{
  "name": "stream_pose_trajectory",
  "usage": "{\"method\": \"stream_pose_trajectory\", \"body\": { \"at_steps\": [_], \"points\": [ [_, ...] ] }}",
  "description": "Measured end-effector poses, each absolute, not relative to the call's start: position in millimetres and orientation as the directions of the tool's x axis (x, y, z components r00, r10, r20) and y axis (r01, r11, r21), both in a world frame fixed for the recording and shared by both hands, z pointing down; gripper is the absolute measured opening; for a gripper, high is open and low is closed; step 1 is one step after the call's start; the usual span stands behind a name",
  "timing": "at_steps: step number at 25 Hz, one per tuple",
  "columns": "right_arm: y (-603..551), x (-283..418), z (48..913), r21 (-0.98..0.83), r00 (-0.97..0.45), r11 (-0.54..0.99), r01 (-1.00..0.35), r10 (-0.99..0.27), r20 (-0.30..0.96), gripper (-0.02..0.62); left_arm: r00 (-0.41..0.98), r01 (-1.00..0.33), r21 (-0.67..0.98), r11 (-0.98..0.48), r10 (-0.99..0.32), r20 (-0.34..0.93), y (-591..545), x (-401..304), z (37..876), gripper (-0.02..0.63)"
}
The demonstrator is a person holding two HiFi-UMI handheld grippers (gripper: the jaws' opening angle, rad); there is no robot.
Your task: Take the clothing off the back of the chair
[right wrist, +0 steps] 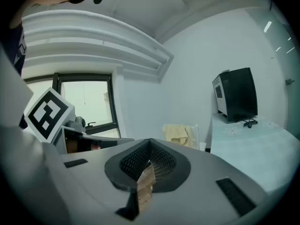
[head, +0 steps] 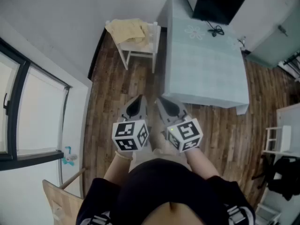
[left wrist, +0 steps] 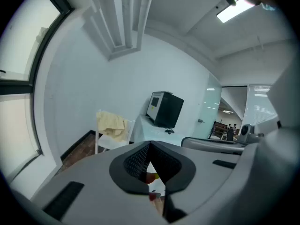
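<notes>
Clothing (head: 125, 29) draped over chair (head: 153, 43) back | left tool (head: 137, 102), right tool (head: 165, 104) closed, empty

Homelike room, wood floor (head: 117, 93), covered table (head: 206, 74), window (head: 28, 111)

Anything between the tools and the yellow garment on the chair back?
Nothing visible. Only bare wood floor lies between the left tool, the right tool and the white chair bearing the yellow garment. The table stands right of that path. Both tools are shut, empty.
</notes>
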State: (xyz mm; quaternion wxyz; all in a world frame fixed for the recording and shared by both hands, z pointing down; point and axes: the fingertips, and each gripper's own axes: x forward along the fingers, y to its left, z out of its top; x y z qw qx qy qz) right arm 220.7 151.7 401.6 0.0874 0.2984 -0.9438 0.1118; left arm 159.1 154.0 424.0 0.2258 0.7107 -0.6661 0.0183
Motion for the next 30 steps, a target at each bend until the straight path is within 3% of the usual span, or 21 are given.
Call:
{"method": "stream_pose_trajectory", "body": {
  "at_steps": [17,30],
  "points": [
    [204,230,388,-0.19,-0.839,0.82,-0.54,-0.504,0.205,0.011,0.118,-0.955,0.297,-0.024,-0.946,0.303,207,179,418,-0.003],
    [156,176,397,-0.15,-0.805,0.799,-0.583,-0.543,0.238,0.011,0.128,-0.95,0.311,-0.023,-0.939,0.321,161,124,431,-0.003]
  ]
}}
